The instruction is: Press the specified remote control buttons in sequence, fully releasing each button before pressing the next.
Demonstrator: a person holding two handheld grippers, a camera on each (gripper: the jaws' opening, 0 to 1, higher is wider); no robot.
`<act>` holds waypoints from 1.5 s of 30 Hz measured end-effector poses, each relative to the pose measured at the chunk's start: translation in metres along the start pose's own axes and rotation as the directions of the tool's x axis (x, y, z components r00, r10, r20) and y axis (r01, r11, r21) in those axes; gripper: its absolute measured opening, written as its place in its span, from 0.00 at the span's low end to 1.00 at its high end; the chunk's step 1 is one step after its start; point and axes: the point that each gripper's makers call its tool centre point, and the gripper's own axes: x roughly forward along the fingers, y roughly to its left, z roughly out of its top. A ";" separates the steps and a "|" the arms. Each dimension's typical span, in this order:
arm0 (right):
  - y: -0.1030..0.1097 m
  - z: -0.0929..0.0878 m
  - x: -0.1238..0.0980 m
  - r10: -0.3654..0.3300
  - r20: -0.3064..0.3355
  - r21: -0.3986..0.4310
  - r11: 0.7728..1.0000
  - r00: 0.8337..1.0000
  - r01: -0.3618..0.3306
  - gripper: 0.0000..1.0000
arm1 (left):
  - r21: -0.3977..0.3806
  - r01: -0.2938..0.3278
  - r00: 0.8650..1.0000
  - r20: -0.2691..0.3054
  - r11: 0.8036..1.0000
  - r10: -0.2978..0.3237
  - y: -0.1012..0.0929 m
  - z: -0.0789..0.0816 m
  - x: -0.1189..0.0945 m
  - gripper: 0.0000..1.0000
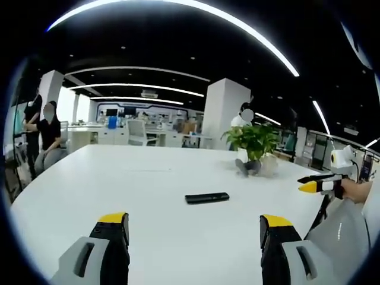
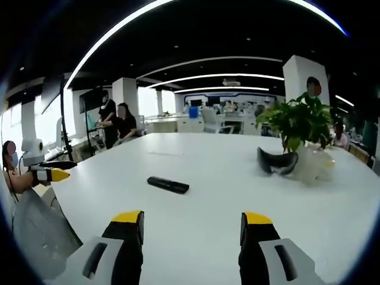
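while both tongs (image 1: 194, 228) (image 2: 191, 225) gape, remote (image 1: 206, 198) (image 2: 168, 184) lies untouched (buttons indiscernible).

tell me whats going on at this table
A person holds a two-jaw gripper in each hand above a white table. The left gripper and right gripper are both open and empty. A black remote control lies flat mid-table, untouched, with a potted plant beyond it. No button is being pressed yet.
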 end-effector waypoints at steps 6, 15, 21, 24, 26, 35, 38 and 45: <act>-0.001 0.002 -0.001 -0.006 0.014 0.009 1.000 1.000 0.006 0.61 | -0.013 0.002 1.000 -0.002 1.000 -0.002 0.000 0.000 0.000 0.95; 0.006 0.001 0.002 0.041 0.002 -0.011 0.999 0.999 -0.041 0.61 | -0.083 0.009 1.000 -0.027 0.997 -0.011 0.005 -0.008 0.002 0.95; 0.004 0.000 0.002 0.046 0.006 -0.003 0.999 0.999 -0.046 0.61 | -0.065 0.021 0.997 -0.076 0.998 -0.026 -0.002 -0.014 0.003 0.95; 0.002 0.000 0.001 0.045 0.011 0.006 0.999 0.999 -0.046 0.61 | -0.057 0.081 0.987 -0.131 0.995 -0.088 -0.012 -0.019 0.003 0.93; 0.002 0.000 0.001 0.045 0.013 0.008 0.999 0.999 -0.045 0.61 | -0.063 0.123 0.974 -0.184 0.990 -0.132 -0.020 -0.021 0.001 0.88; 0.001 -0.004 0.001 0.044 0.000 0.007 0.999 0.999 -0.044 0.60 | -0.161 0.245 0.862 -0.416 0.956 -0.291 -0.035 -0.044 0.019 0.87; 0.001 -0.004 0.001 0.041 -0.004 0.000 0.999 0.999 -0.041 0.60 | -0.252 0.264 0.836 -0.421 0.931 -0.352 -0.041 -0.045 0.025 0.80; -0.003 -0.005 0.000 0.027 -0.008 0.005 1.000 1.000 -0.027 0.59 | -0.301 0.303 0.768 -0.485 0.904 -0.419 -0.038 -0.055 0.041 0.65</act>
